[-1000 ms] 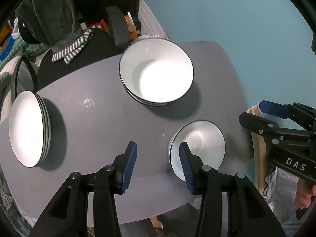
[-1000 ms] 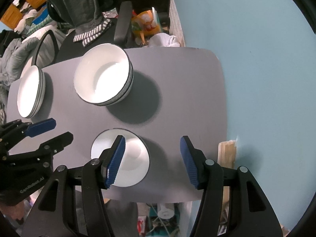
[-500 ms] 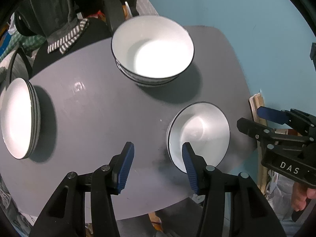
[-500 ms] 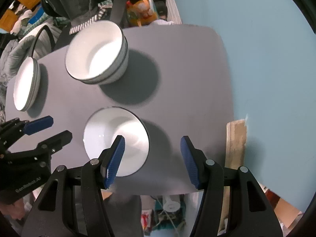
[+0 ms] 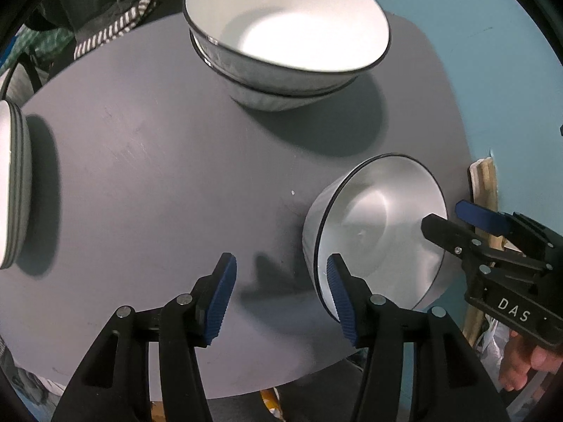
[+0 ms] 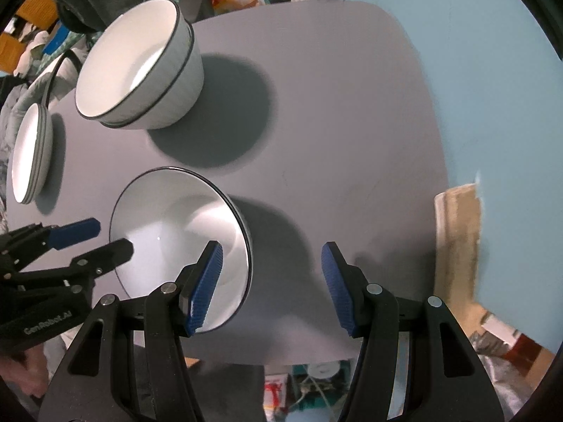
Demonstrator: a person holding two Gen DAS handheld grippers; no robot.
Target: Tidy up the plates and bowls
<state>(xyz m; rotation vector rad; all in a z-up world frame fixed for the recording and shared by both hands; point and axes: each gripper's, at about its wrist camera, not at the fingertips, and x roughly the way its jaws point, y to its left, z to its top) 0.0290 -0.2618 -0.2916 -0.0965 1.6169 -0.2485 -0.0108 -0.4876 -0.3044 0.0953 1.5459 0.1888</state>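
Note:
A small white bowl with a dark rim [image 5: 380,225] [image 6: 176,225] stands alone at the near edge of the grey table [image 5: 158,176] [image 6: 334,105]. My left gripper [image 5: 279,295] is open, its right finger inside the bowl's left rim. My right gripper [image 6: 271,281] is open, its left finger inside the bowl's right rim. Each gripper shows in the other's view, the right one [image 5: 454,219] and the left one [image 6: 105,235] both at the bowl. A stack of larger white bowls [image 5: 288,31] [image 6: 137,66] stands at the far side. A stack of white plates [image 5: 10,183] [image 6: 31,158] sits at the left.
A blue wall [image 5: 475,35] [image 6: 492,70] runs along the table's right side. A wooden strip [image 5: 482,190] [image 6: 457,239] leans by the table's right edge. A chair with clothes [image 5: 112,21] and clutter lie beyond the far edge.
Both grippers have come down and forward toward the table, so the small bowl looks much larger. Each now straddles one side of the bowl's rim.

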